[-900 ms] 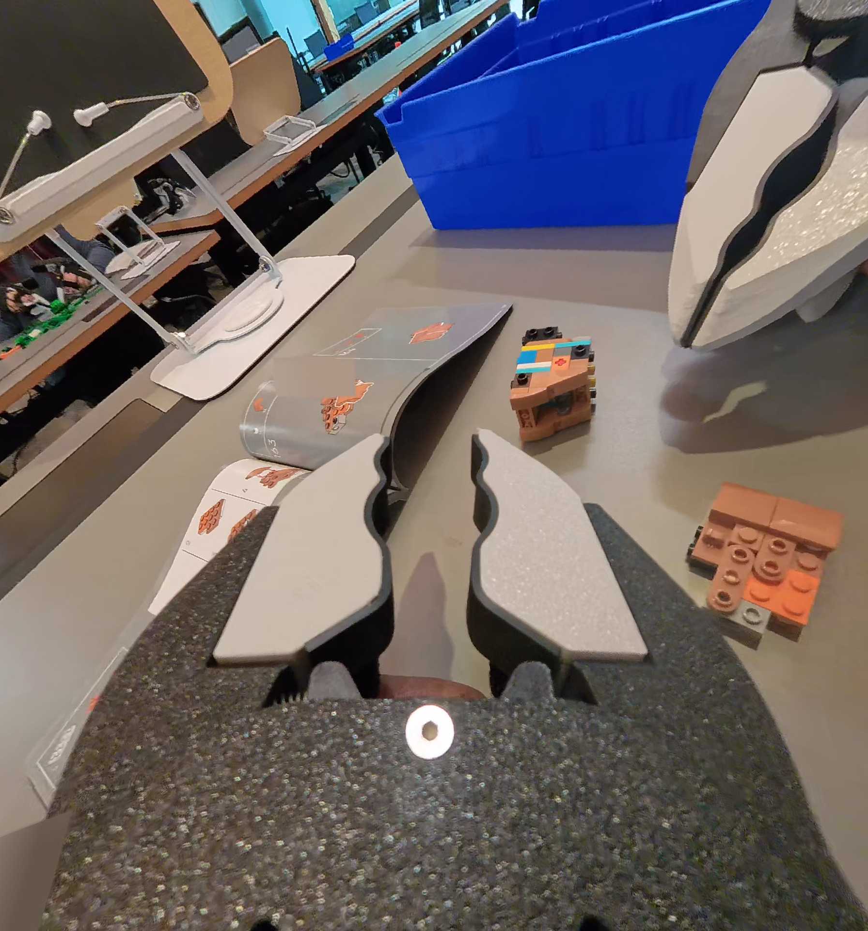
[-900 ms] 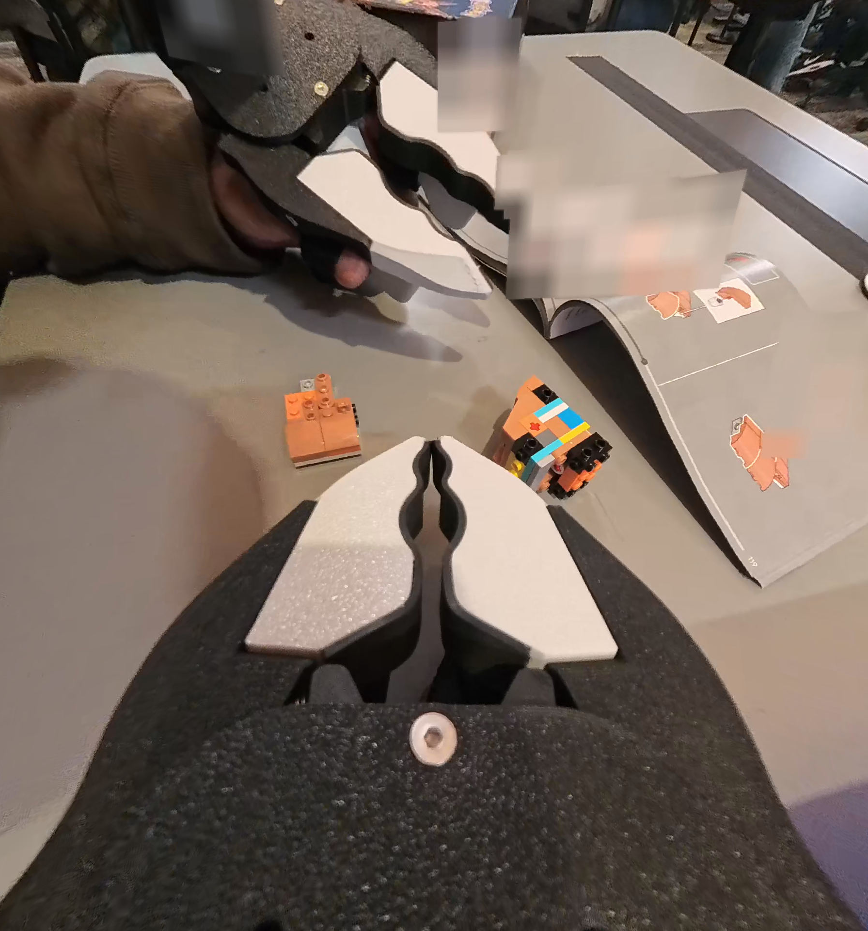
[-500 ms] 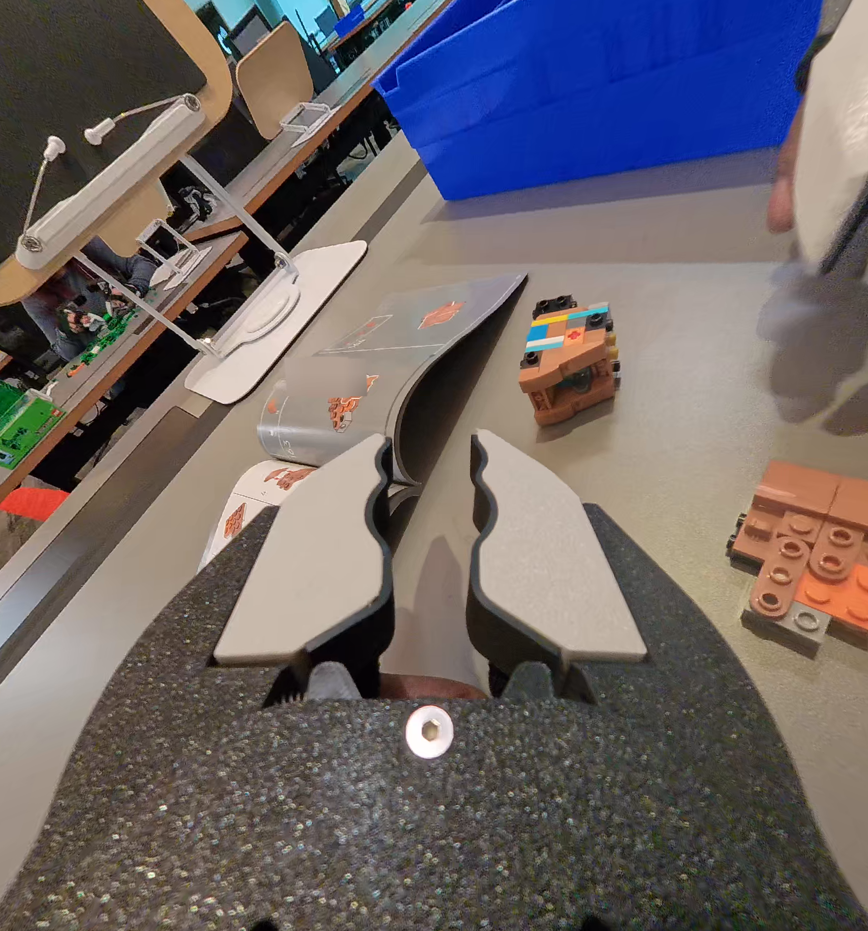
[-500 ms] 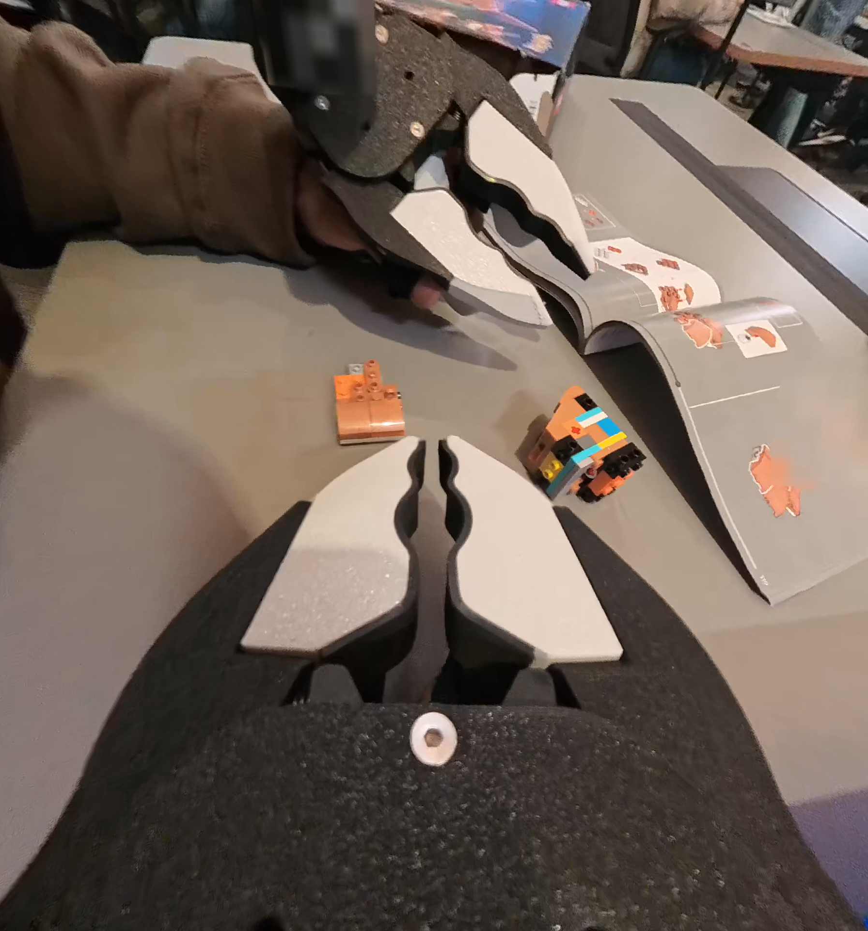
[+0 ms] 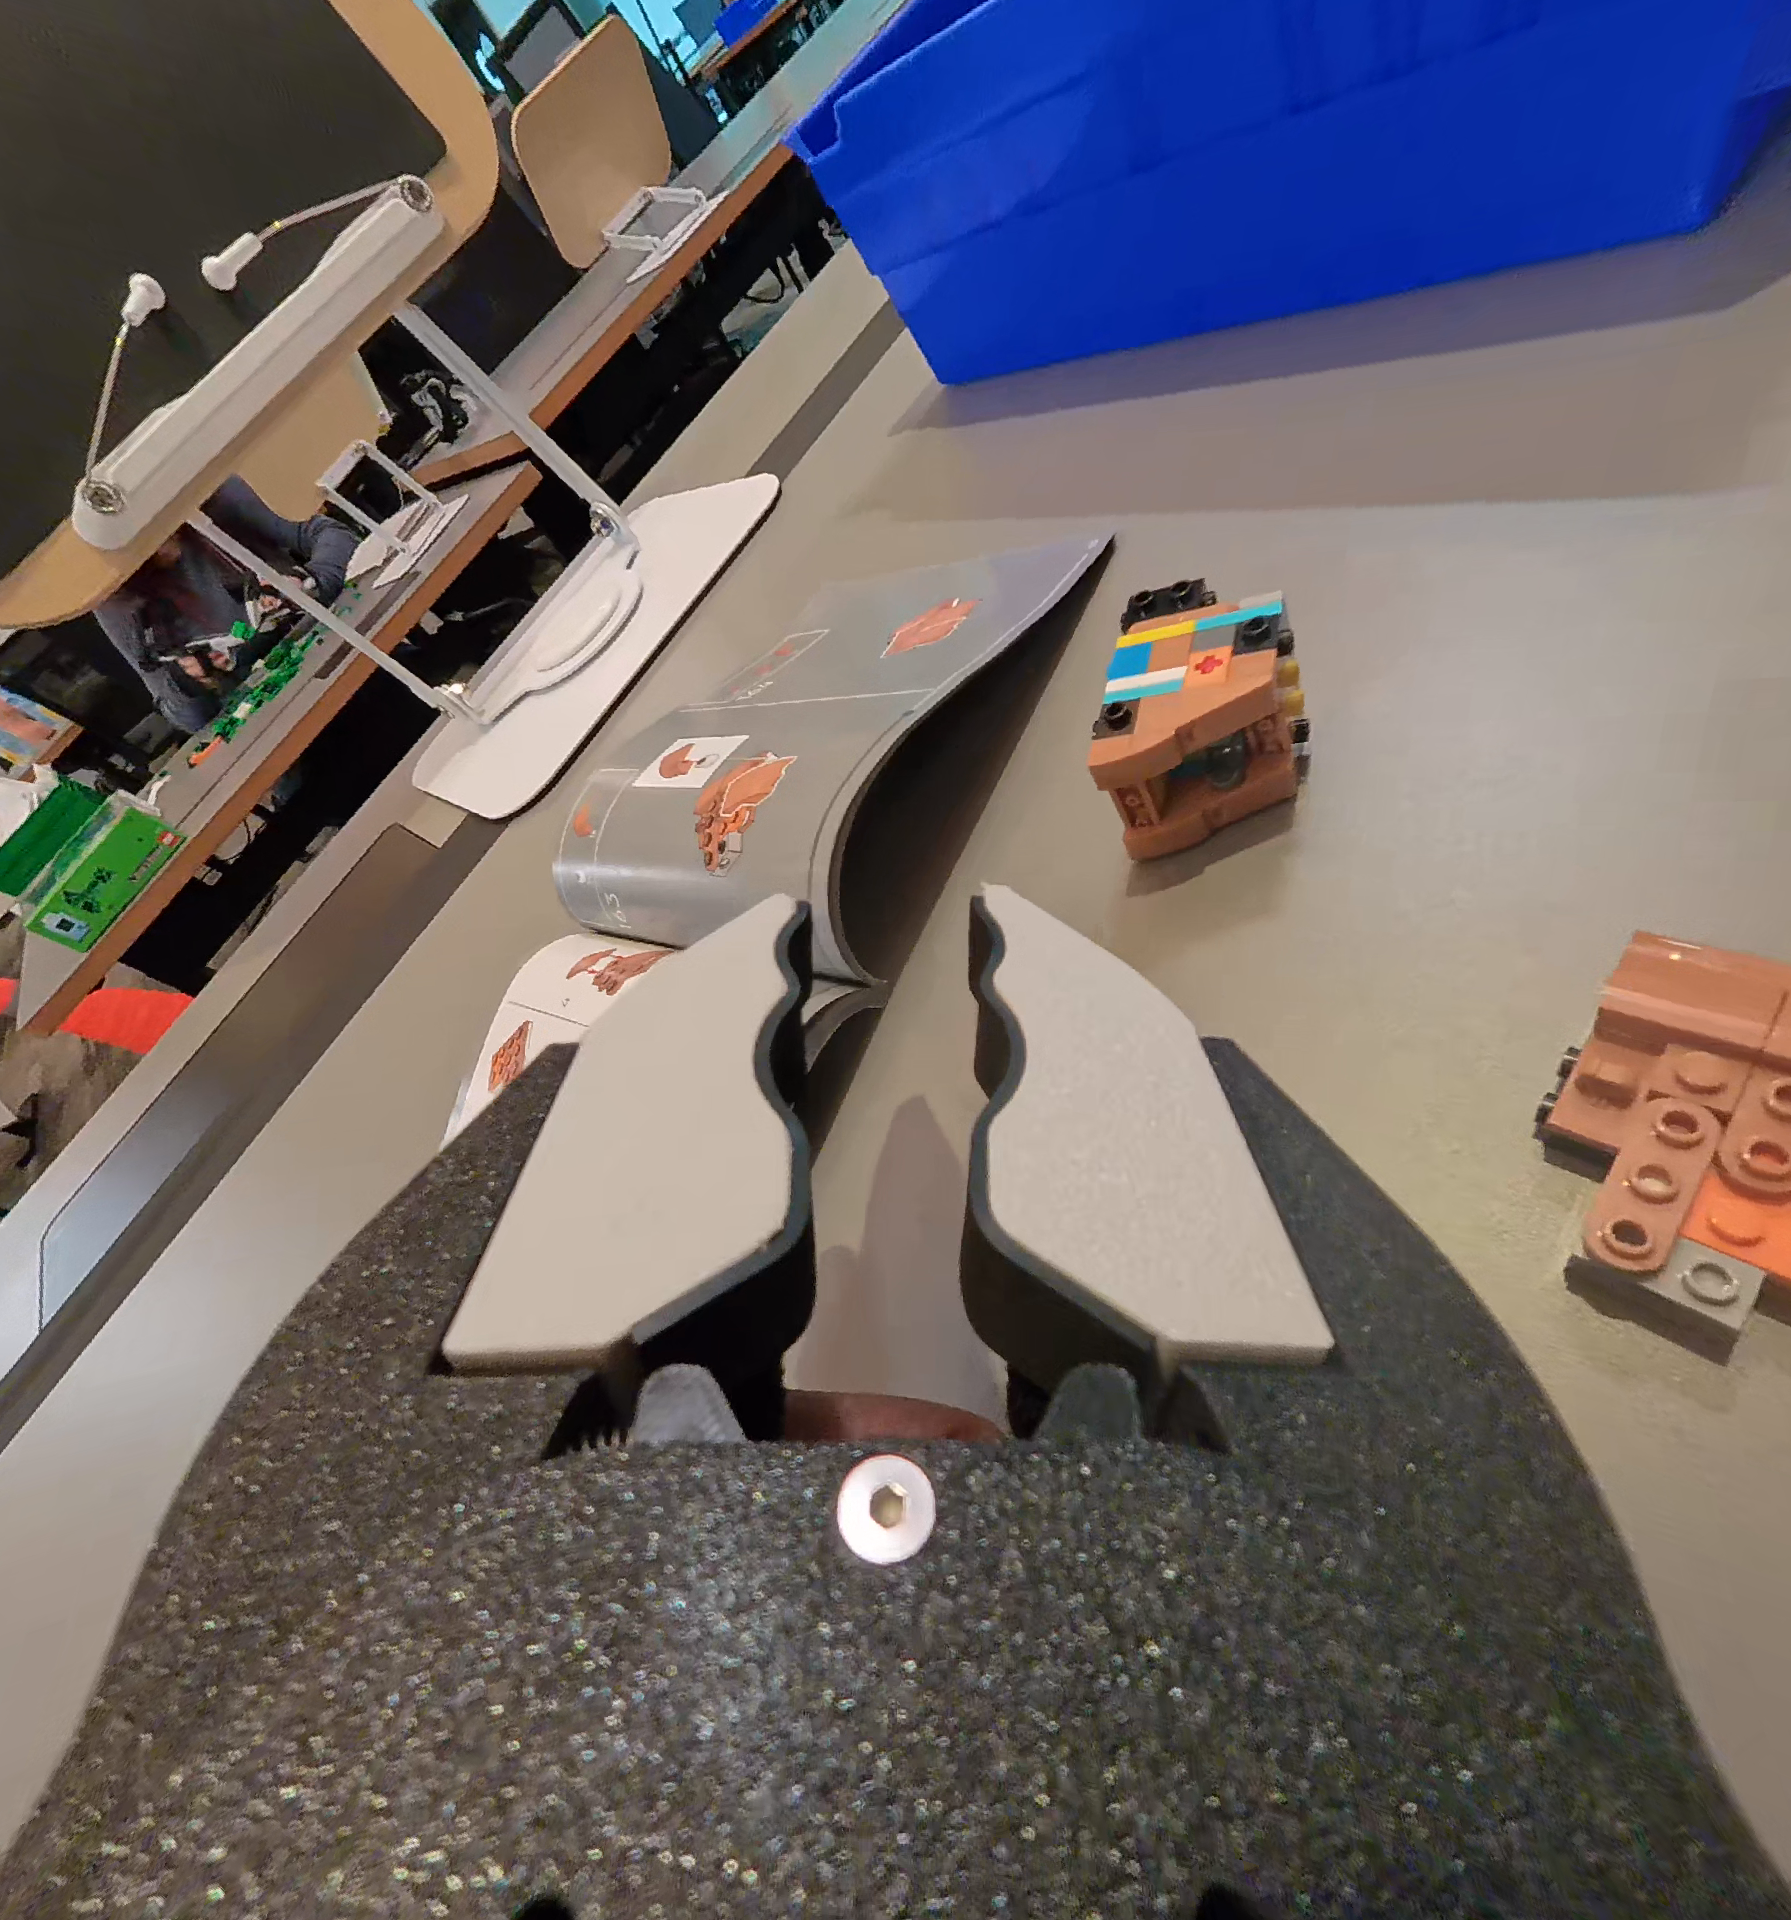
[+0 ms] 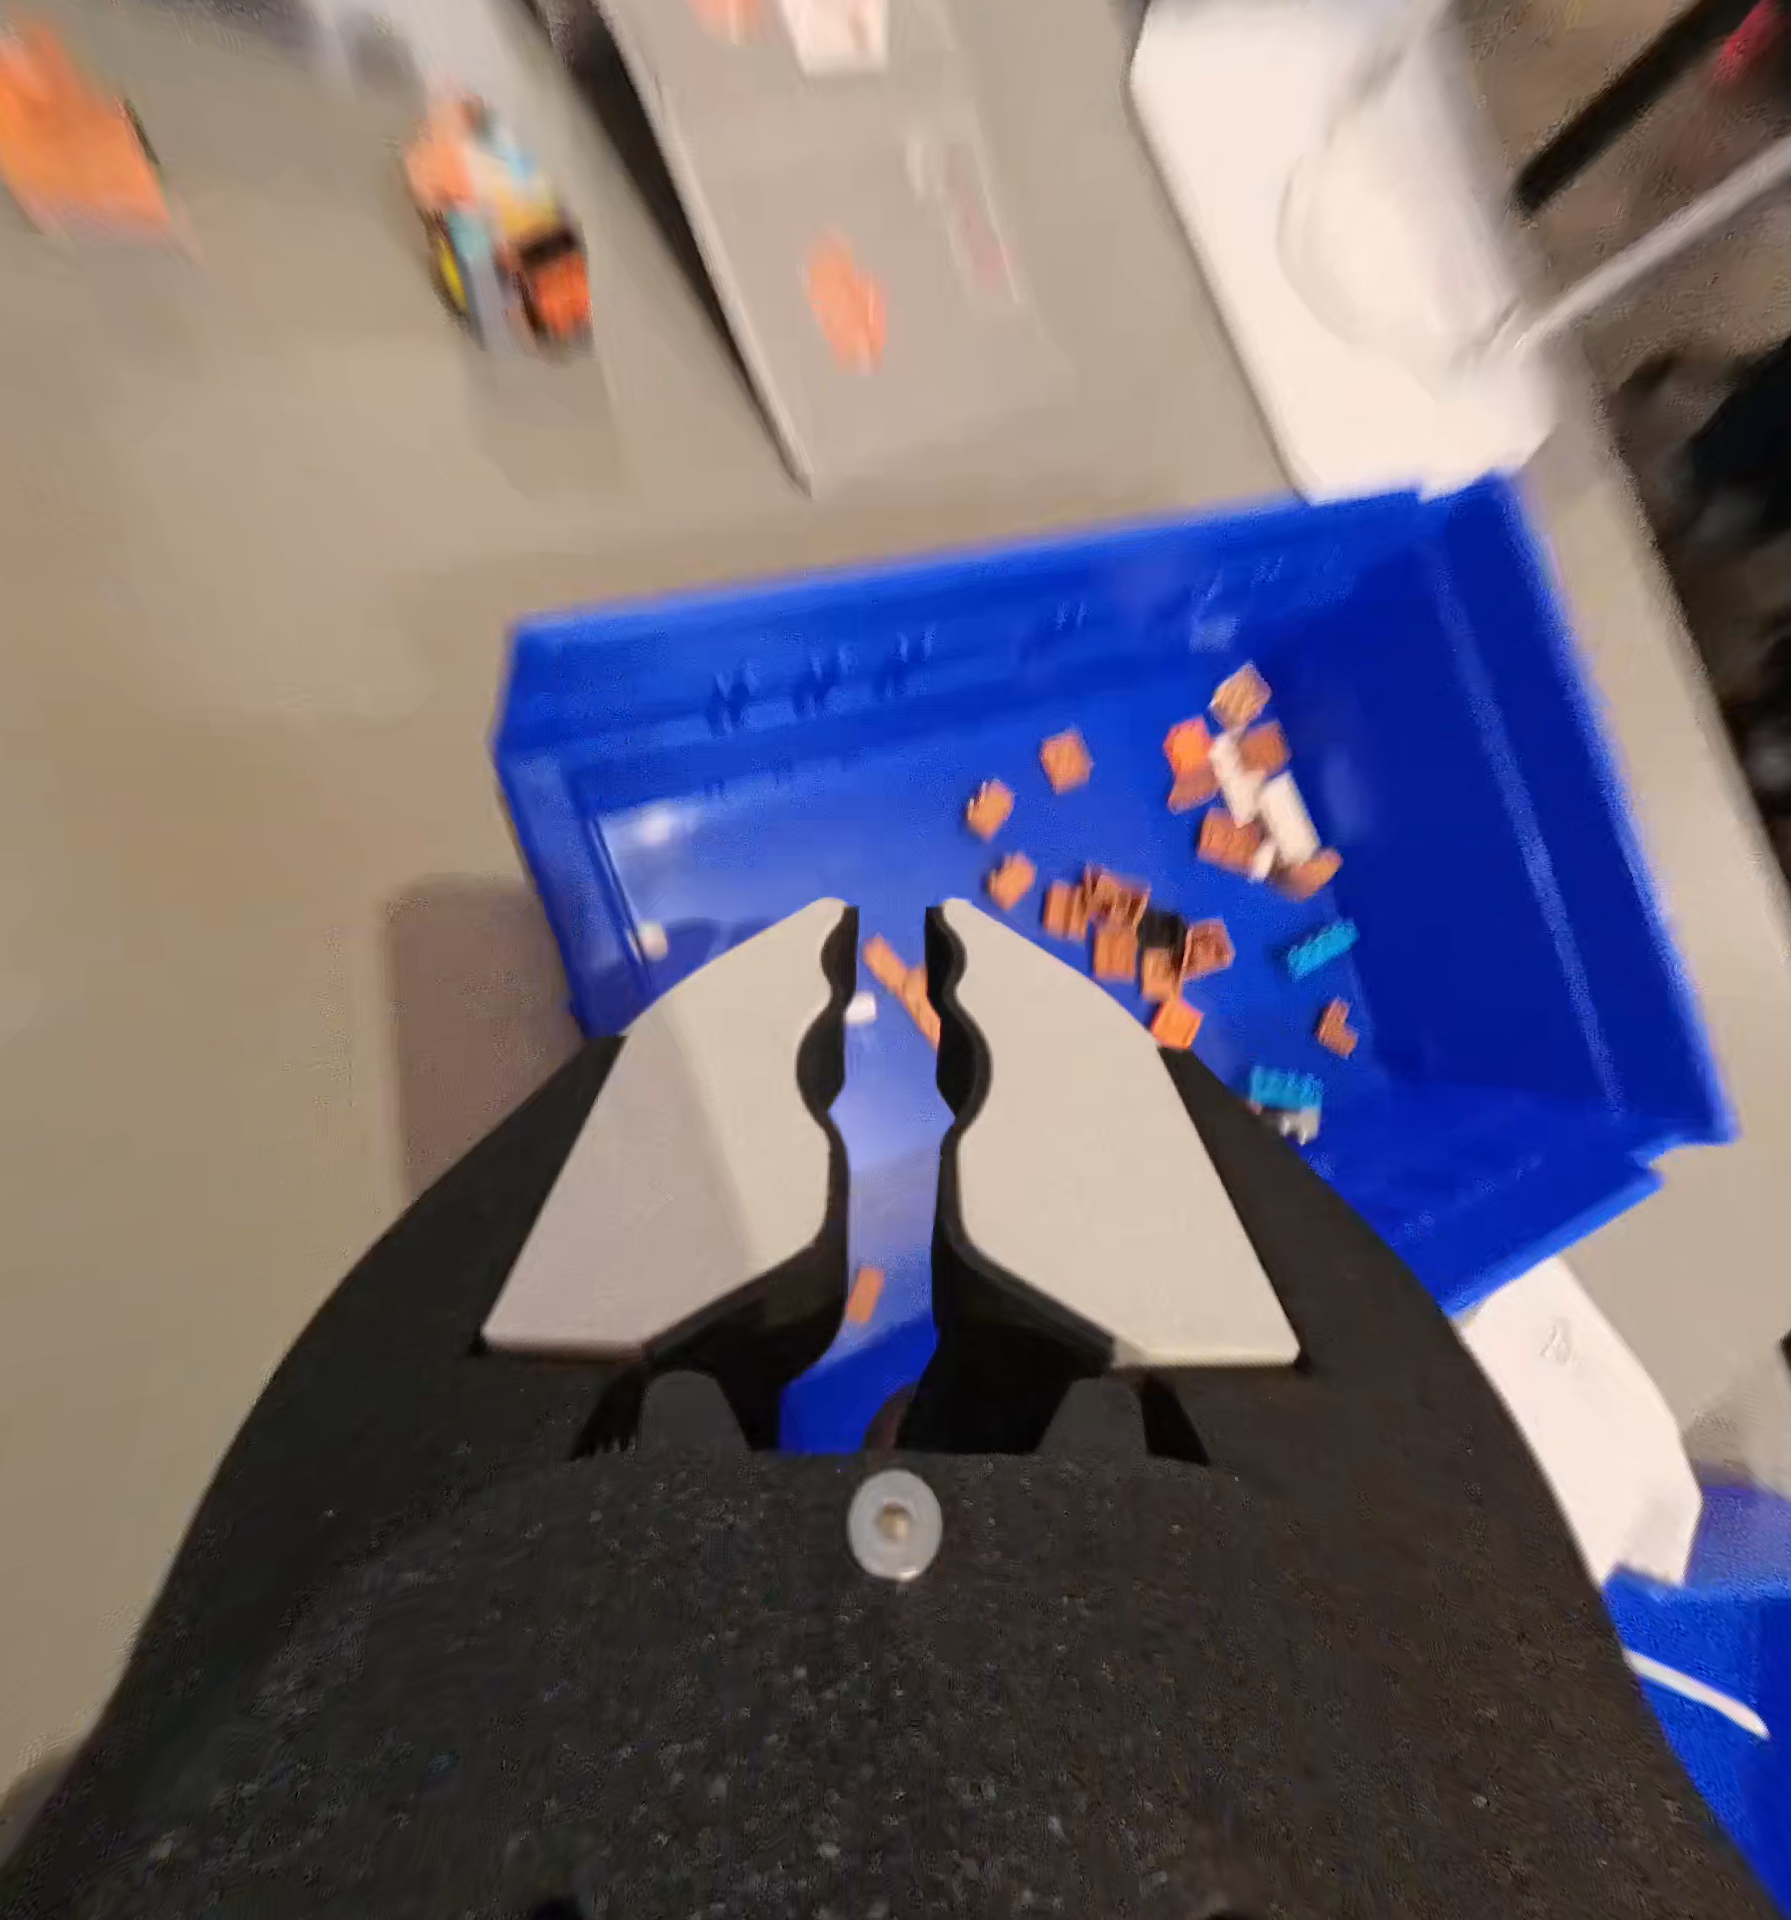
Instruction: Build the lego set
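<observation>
My left gripper [image 5: 886,914] is open and empty, low over the grey table, with its tips over the open instruction booklet [image 5: 839,707]. A small brown lego build with blue, yellow and white tiles [image 5: 1197,717] stands ahead to the right. A flat brown and orange plate assembly [image 5: 1722,1132] lies at the far right. My right gripper [image 6: 891,914] is slightly open and empty, above a blue bin [image 6: 974,623] that holds several loose orange, white and blue pieces [image 6: 1130,914]. The right wrist view is blurred; the build [image 6: 496,239] and the flat assembly [image 6: 60,135] show far off.
A stack of blue bins [image 5: 1286,187] stands at the back of the table. A white stand base [image 5: 600,644] with a slanted arm sits left of the booklet and also shows in the right wrist view [image 6: 1369,239]. Other desks and people are in the background. Tip to tip, the grippers are about 30 cm apart. To reach the white stand base [image 5: 600,644] in a straight line is about 30 cm for my left fingers, about 40 cm for my right.
My right gripper has swung away from the two lego pieces to above the blue bin, and its jaws have parted a little. It has left the left wrist view. The left gripper stays open.
</observation>
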